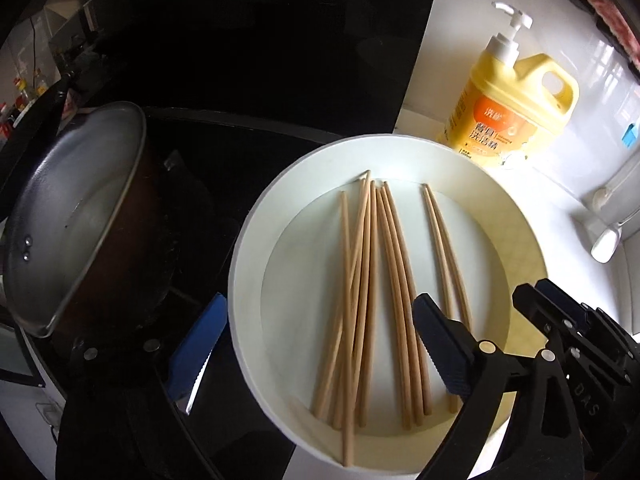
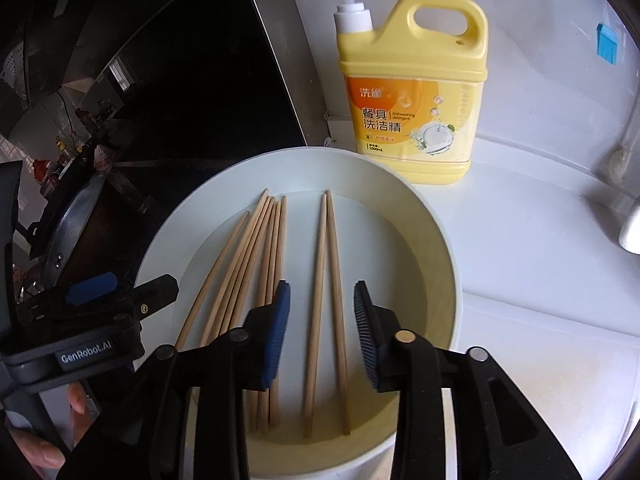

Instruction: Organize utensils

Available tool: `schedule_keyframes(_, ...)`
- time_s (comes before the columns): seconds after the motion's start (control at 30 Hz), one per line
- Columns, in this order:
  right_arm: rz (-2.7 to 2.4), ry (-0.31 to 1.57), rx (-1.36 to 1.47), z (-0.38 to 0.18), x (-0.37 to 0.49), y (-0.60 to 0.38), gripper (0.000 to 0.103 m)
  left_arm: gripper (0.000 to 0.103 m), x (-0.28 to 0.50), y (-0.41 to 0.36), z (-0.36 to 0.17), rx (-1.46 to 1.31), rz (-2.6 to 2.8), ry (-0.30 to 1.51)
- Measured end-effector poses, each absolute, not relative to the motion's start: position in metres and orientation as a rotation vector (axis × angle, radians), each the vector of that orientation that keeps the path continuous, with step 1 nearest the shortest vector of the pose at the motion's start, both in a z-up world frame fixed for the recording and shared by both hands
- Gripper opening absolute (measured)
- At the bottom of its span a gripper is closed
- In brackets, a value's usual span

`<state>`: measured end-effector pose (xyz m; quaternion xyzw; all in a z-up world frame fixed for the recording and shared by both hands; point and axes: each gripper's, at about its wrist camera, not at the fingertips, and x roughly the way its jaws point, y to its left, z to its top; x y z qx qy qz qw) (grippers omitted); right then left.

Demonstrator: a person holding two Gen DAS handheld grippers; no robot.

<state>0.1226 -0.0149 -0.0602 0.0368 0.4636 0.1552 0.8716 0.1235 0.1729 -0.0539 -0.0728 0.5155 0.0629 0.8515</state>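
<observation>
Several wooden chopsticks [image 1: 368, 300] lie in a round white basin [image 1: 248, 264]. Most form a loose bundle [image 2: 248, 276]; one pair [image 2: 326, 300] lies apart to its right. My right gripper [image 2: 322, 336] is open over the basin, its pads either side of that pair, above it and holding nothing. My left gripper [image 1: 316, 348] is open and empty, straddling the basin's left rim: its left finger [image 1: 196, 344] is outside, its right finger [image 1: 440, 348] over the chopsticks. It shows in the right wrist view [image 2: 120, 296] at the basin's left edge.
A yellow dish-soap pump bottle [image 2: 412, 92] stands behind the basin on the white counter [image 2: 540, 280]. A dark pot with a metal lid [image 1: 76, 216] sits on the black stove [image 1: 240, 80] to the left. A white object [image 1: 606, 240] lies at the right.
</observation>
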Motion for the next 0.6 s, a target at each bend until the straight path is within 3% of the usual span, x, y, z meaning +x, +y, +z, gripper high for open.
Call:
schedule_keyframes(0.1, 0.320, 0.966, 0.081, -0.055, 0.117, -0.018, 0.048, 0.095, 0.119, 0.169, -0.047, -0.132, 0.140, 1.072)
schedule_keyframes(0.3, 0.297, 0.964, 0.079, -0.048, 0.109, -0.026, 0.057, 0.096, 0.111, 0.160, -0.034, -0.102, 0.145, 1.055)
schedule_keyframes(0.6, 0.273, 0.967, 0.085, -0.039, 0.099, -0.035, 0.062, 0.096, 0.099, 0.159, -0.018, -0.117, 0.160, 1.021)
